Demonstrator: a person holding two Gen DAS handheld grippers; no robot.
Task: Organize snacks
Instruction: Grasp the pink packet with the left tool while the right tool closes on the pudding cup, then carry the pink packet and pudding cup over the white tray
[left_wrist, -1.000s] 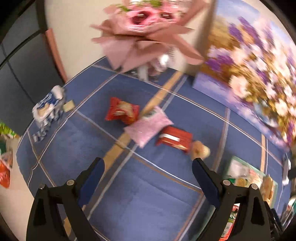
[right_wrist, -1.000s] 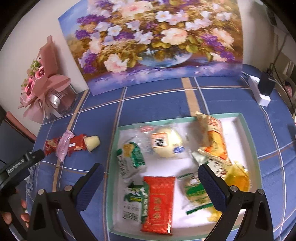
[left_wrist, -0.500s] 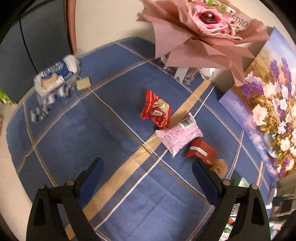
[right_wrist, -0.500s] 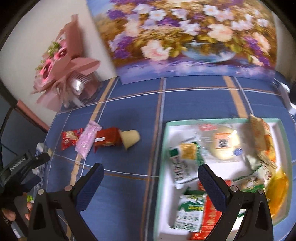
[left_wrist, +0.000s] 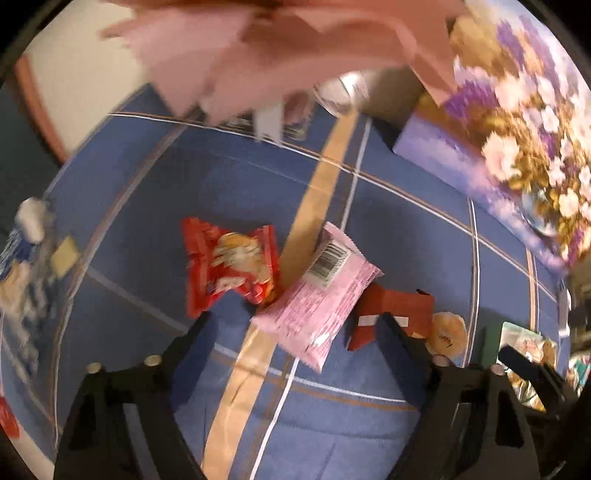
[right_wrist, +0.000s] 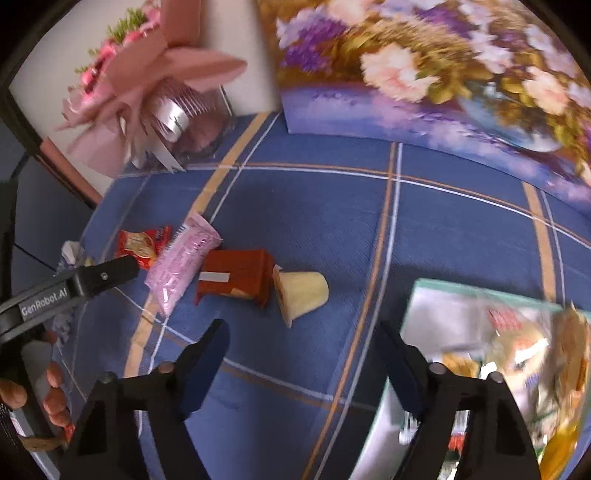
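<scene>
Left gripper (left_wrist: 295, 321) low over the blue checked counter (left_wrist: 406, 236), fingers (left_wrist: 192, 332) spread wide, nothing held, pink packet (left_wrist: 317, 299) right between the tips. Much closer in than half a second back. Right gripper (right_wrist: 299, 328) also wide apart and empty, swung left since then, tray (right_wrist: 410, 302) now cut off at the right edge. Four loose snacks in a row: red packet (left_wrist: 231, 266), pink packet, dark red box (right_wrist: 234, 275), jelly cup (right_wrist: 301, 291). Tray snacks too blurred to count.
</scene>
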